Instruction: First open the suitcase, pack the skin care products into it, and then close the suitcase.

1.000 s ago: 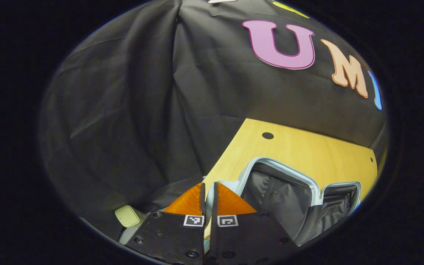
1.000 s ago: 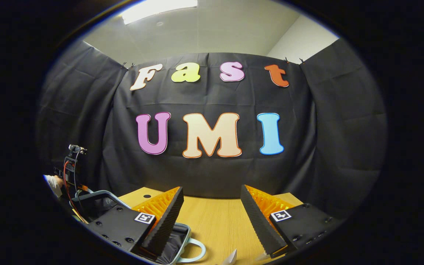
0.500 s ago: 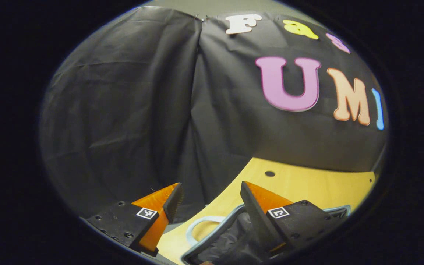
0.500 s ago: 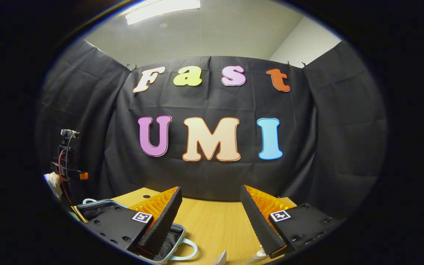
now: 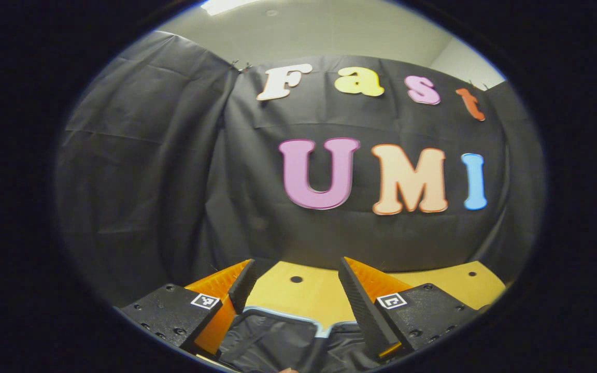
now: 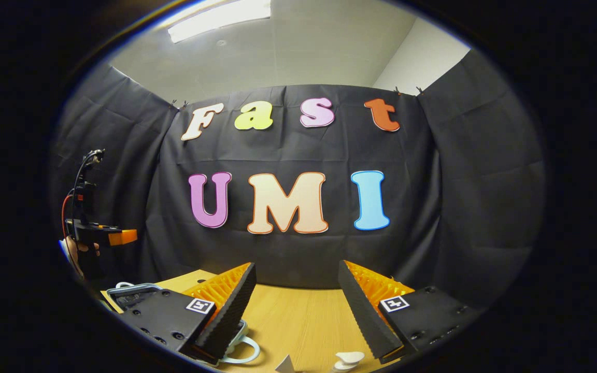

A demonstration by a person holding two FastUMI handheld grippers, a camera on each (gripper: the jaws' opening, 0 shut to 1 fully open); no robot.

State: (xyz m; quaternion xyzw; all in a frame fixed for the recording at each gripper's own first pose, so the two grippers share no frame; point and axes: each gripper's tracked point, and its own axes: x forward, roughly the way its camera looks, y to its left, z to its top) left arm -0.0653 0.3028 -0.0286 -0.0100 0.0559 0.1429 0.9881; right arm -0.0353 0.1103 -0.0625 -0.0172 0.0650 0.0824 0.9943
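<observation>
The suitcase (image 5: 278, 336) is lying open on the table (image 5: 309, 290), its dark lining facing up just under the left tongs (image 5: 294, 282), which are standing wide and empty. The right tongs (image 6: 297, 290) are gaping too, holding nothing, hovering over bare table — small white items (image 6: 347, 358), probably the skin care products, are sitting below them. Opening looks done; packing is next — lowering onto one item and closing on it.

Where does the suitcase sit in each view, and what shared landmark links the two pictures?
Left gripper view: the suitcase lies at bottom centre, open, its dark lining between the left gripper's fingers.
Right gripper view: its pale-blue rim at lower left, partly behind the right gripper's near finger.
Shared landmark: the wooden table.
</observation>
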